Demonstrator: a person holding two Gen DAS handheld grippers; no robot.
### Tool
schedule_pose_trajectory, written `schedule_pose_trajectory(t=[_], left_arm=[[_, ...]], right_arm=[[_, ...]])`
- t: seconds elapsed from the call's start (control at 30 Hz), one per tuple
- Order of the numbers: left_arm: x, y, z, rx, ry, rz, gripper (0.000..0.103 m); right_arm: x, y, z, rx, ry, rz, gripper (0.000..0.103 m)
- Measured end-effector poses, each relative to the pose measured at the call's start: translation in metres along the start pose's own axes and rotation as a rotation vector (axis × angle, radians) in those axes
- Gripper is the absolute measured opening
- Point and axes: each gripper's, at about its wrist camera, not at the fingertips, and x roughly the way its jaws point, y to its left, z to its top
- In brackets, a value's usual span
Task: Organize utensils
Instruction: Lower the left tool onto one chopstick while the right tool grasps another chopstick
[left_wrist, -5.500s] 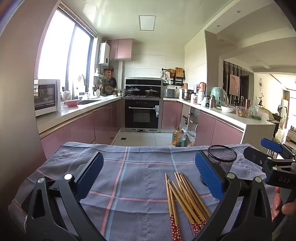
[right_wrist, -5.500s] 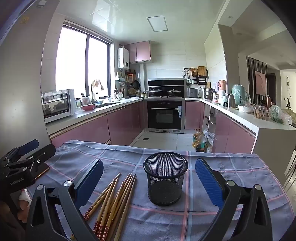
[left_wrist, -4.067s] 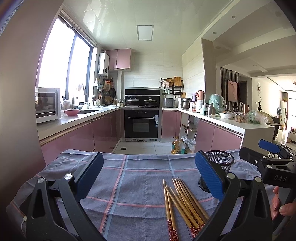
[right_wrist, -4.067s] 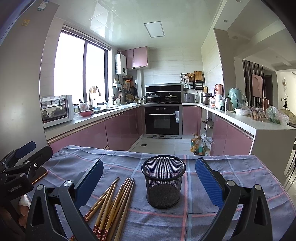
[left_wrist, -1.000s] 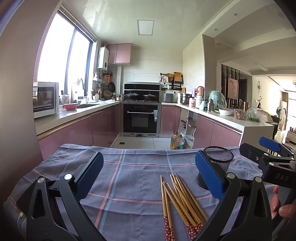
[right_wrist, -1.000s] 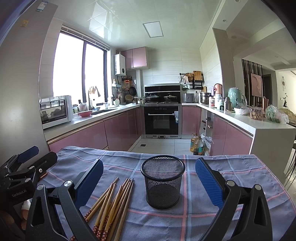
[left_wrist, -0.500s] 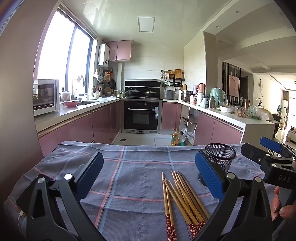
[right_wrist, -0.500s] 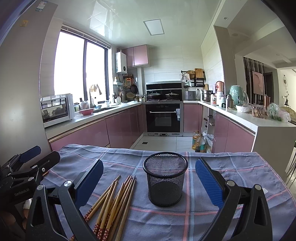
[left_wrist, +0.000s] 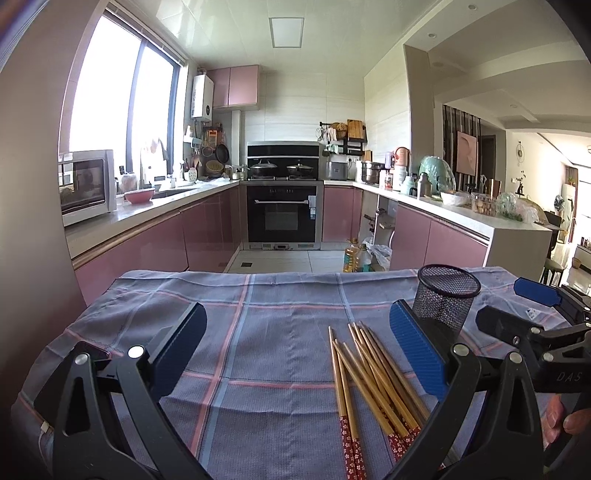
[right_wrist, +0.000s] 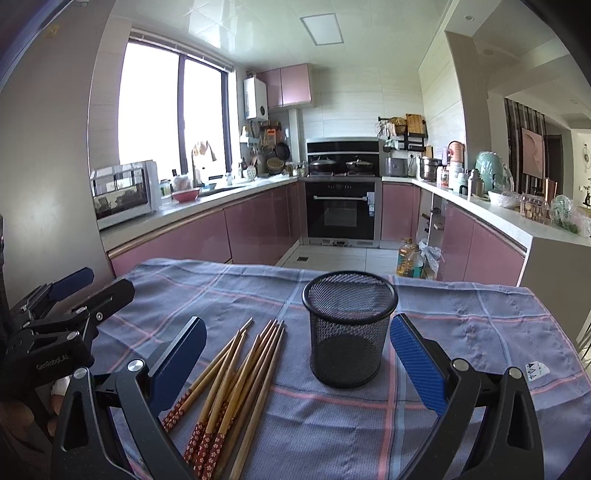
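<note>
Kitchen: pink cabinets (left_wrist: 207, 236), black oven (left_wrist: 282, 214) at the far wall, microwave (left_wrist: 86, 184) on the left counter.

Table: covered by a blue-grey checked cloth (left_wrist: 266, 332) with pink lines.

Chopsticks (right_wrist: 236, 373): loose bundle lying flat on the cloth, tips pointing away, red patterned ends nearest the cameras; several cross one another.

Cup (right_wrist: 349, 328): black mesh, upright on the cloth, just right of the chopsticks, apart from them; nothing visible inside.

Left gripper (left_wrist: 297, 345): jaws spread wide, holding nothing, above the cloth; the chopsticks lie toward its right finger.

Right gripper (right_wrist: 297, 350): jaws spread wide, holding nothing; the cup stands between its fingers in view, beyond them, and the chopsticks lie by its left finger.

Each gripper shows at the edge of the other's view.
</note>
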Motion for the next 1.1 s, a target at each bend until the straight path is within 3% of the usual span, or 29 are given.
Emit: schedule_pose_trajectory(t=[0.07, 0.23, 0.3, 0.37, 0.47, 0.8, 1.1], left_arm=[[0.01, 0.002, -0.004, 0.018, 0.042, -0.004, 0.098], [0.04, 0.002, -0.021, 0.082, 0.176, -0.004, 0.083], [0.053, 0.003, -0.028, 0.095, 0.235, -0.021, 0.076], [0.064, 0.004, -0.035, 0.101, 0.284, -0.041, 0.071], [0.08, 0.005, -0.045, 0.098, 0.337, -0.082, 0.069], [0.116, -0.003, -0.06, 0.113, 0.476, -0.144, 0.058], [0.128, -0.013, -0.06, 0.139, 0.531, -0.187, 0.053]], right_arm=[[0.012, 0.003, -0.007, -0.011, 0.072, 0.018, 0.095], [0.041, 0.006, -0.022, -0.014, 0.228, 0.035, 0.075], [0.052, 0.007, -0.028, -0.004, 0.276, 0.045, 0.065], [0.063, 0.007, -0.034, 0.004, 0.324, 0.057, 0.062], [0.074, 0.01, -0.039, 0.004, 0.374, 0.064, 0.054], [0.09, 0.012, -0.041, -0.028, 0.447, 0.075, 0.05], [0.104, 0.019, -0.037, -0.063, 0.467, 0.053, 0.047]])
